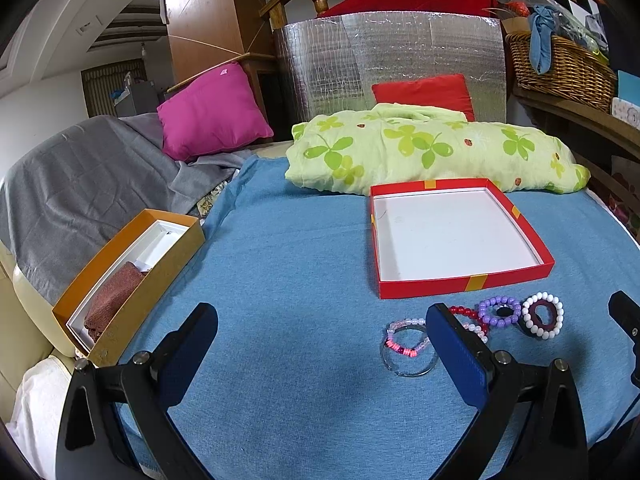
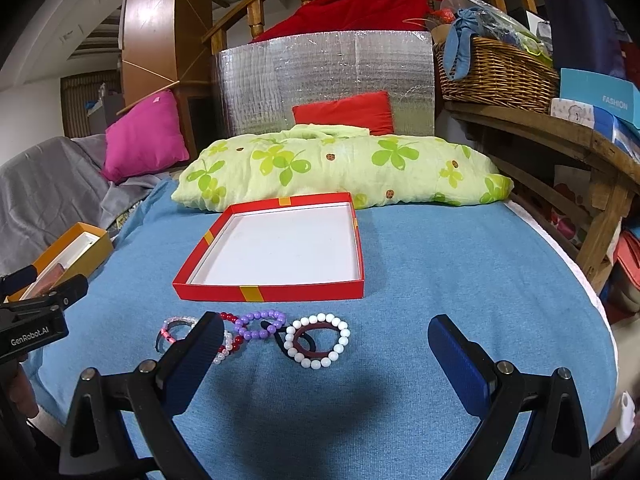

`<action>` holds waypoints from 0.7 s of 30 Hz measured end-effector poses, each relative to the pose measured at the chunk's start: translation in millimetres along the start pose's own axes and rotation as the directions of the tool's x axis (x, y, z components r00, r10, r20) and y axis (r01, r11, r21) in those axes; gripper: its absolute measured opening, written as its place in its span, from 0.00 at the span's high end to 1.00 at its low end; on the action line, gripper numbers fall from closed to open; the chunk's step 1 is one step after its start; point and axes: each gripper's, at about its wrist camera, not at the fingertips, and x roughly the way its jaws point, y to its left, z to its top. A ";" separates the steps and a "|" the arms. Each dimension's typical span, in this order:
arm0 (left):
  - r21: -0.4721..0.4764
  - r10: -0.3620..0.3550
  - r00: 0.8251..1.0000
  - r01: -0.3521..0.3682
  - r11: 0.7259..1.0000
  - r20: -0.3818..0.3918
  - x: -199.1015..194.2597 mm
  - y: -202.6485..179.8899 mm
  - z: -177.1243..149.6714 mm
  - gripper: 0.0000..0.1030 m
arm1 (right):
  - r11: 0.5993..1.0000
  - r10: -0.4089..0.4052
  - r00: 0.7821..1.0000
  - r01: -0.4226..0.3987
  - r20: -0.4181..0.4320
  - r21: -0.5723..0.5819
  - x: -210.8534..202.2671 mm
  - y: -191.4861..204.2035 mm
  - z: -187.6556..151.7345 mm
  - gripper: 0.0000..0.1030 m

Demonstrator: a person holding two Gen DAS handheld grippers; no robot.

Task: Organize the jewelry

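Note:
A shallow red box with a white, empty inside lies on the blue cloth. In front of it lie several bracelets in a row: a clear and pink one, a red and white bead one, a purple bead one and a white bead one with a dark red band. My left gripper is open and empty, left of the bracelets. My right gripper is open and empty, just short of the white bracelet.
An orange box with a brown cloth inside sits at the left edge of the blue cloth. A green patterned bundle lies behind the red box. A wooden shelf with a wicker basket stands at right.

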 end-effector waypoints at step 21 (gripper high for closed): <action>0.003 0.001 1.000 -0.001 1.000 -0.003 1.3 0.8 -2.2 0.00 | 1.000 0.001 1.000 -0.001 0.001 -0.003 0.1 1.3 -0.3 0.00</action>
